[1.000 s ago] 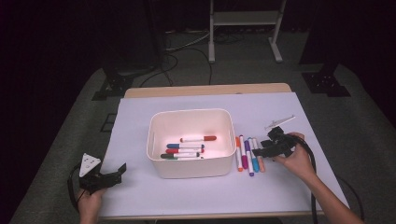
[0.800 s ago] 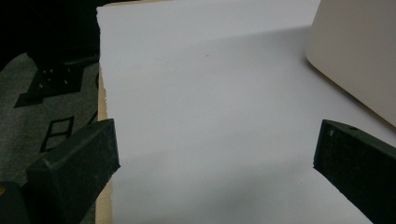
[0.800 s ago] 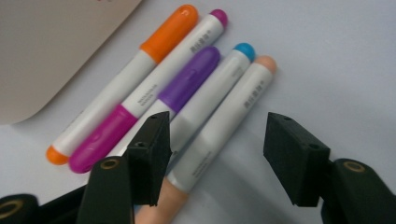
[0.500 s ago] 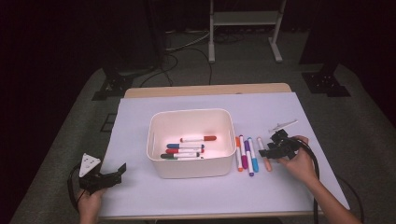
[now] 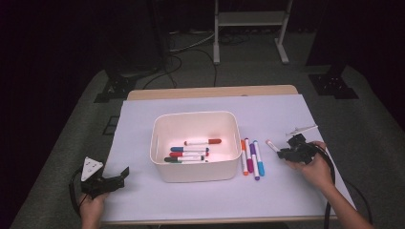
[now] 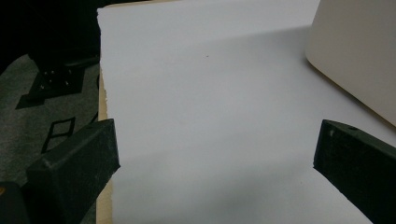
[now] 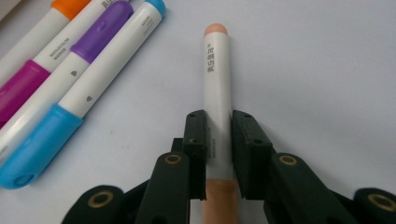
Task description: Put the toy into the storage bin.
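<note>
Peach-capped marker [image 7: 217,93] lies on the white paper sheet [image 5: 200,200], to the right of the cream bin [image 5: 196,172], and we see our right gripper [image 7: 218,123] pinching its white barrel between both pads. Those jaws have just been closing, and the marker sits squarely between them, its peach tip pointing away from the gripper. In the high view the same marker [image 5: 272,145] rests beyond the row of loose markers [image 5: 252,157] that lies just beside the bin's right wall. That row holds orange, magenta, purple and blue ones, side by side. Inside the bin we count a few more markers [image 5: 191,152], with red, blue and dark caps. Our left gripper [image 5: 114,177] waits off the bin's front left corner, near the sheet's edge; its jaws stand spread wide with nothing but bare paper between them.
</note>
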`<state>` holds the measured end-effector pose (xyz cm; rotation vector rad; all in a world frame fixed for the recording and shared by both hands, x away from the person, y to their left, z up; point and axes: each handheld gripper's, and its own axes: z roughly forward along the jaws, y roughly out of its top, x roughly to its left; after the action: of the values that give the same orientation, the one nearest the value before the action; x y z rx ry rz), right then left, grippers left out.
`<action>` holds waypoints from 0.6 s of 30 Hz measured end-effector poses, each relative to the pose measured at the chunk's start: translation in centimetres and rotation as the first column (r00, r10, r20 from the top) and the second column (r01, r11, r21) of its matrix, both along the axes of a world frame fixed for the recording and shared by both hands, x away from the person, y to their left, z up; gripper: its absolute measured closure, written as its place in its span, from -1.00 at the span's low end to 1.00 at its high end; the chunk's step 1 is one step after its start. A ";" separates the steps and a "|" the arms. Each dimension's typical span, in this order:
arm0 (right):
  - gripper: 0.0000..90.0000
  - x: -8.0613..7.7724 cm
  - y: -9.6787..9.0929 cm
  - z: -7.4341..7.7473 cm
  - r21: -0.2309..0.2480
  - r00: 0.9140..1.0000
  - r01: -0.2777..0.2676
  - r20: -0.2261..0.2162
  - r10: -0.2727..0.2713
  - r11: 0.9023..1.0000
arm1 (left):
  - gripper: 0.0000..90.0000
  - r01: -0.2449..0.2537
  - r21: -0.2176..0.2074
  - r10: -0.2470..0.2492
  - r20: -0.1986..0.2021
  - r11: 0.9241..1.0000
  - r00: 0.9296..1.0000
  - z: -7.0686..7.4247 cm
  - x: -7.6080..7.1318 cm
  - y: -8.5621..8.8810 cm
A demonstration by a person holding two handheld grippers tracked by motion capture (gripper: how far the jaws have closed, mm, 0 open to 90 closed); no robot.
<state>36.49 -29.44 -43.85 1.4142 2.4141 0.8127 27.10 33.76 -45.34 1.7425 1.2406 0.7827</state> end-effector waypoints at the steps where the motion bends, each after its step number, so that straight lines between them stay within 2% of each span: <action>1: 0.68 -0.1 -0.1 0.0 0.013 1.000 -0.002 -0.011 0.002 1.000 | -1.00 0.000 0.000 0.000 -0.001 1.000 1.000 0.0 0.0 0.0; 11: 0.69 -1.9 -0.8 1.3 0.133 0.998 -0.033 -0.041 0.039 0.991 | -1.00 0.000 0.005 0.000 0.000 1.000 1.000 0.0 0.0 0.0; 18: 0.69 -3.0 -0.6 3.1 0.172 0.996 -0.081 -0.026 0.087 0.982 | -1.00 -0.001 0.005 0.001 -0.002 1.000 1.000 0.0 0.0 -0.1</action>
<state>33.50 -30.05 -40.77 1.4032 2.4961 1.0470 27.13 33.71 -45.34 1.7475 1.2417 0.7850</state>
